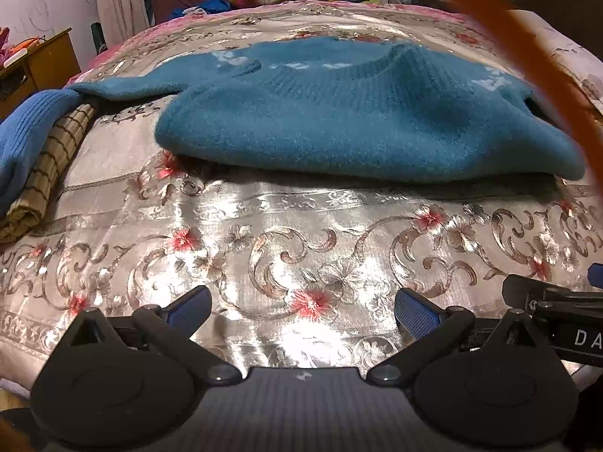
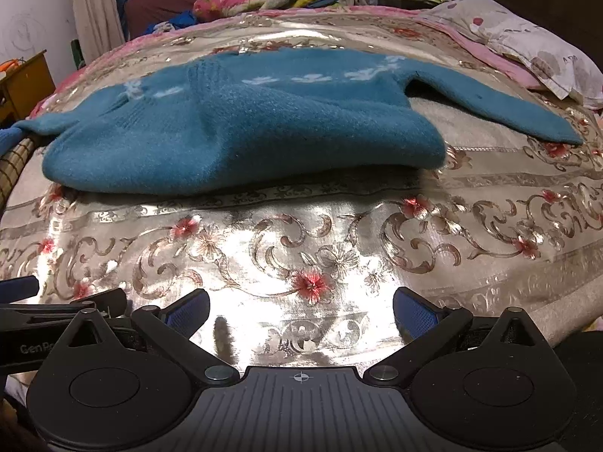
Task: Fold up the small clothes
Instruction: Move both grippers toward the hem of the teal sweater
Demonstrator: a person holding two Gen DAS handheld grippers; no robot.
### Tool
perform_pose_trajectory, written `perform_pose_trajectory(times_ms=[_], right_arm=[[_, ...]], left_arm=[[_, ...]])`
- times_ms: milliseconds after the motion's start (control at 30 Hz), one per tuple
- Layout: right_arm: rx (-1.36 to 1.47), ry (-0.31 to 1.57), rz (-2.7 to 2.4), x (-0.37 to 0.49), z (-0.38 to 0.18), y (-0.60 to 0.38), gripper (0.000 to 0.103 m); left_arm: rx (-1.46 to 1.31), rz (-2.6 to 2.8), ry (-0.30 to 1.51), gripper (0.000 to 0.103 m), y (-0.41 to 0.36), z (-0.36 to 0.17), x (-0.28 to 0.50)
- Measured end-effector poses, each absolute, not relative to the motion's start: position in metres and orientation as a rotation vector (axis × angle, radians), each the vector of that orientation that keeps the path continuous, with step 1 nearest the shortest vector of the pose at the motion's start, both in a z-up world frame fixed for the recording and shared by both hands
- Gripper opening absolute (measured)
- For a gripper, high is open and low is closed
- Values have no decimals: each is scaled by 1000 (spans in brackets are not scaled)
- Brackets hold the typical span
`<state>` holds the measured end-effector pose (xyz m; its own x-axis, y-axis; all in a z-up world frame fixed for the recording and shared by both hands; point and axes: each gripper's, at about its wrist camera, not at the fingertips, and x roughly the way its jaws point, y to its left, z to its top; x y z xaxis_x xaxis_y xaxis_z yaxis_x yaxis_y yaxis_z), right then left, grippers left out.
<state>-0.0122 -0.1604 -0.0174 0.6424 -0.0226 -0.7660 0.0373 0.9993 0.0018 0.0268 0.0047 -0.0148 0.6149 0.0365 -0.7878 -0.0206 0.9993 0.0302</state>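
Left wrist: one teal sweater (image 1: 339, 113), one checked cloth (image 1: 49, 173).

Bed covered by shiny silver-beige bedspread (image 2: 301, 226) with scroll and red-flower embroidery. Teal knit sweater (image 2: 241, 132) lies on it, body doubled over, one sleeve out flat to the right. Checked folded cloth (image 1: 56, 158) and blue ribbed garment (image 1: 26, 132) at left edge. Floral pillow (image 2: 527, 45) far right.
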Motion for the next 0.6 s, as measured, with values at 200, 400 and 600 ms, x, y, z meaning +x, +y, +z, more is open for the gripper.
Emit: perform_pose_trajectory(times_ms=[200,400,600], right_arm=[[28,877,-31,-8,-14,-160,103],[38,877,-26,-4,-9,-159,103],[34,876,-17,0,-5,-157,103]], left_arm=[[20,42,898,103,7,-11,30],[8,50,891,103,8,-7,33],[4,59,904,103,9,-5,37]])
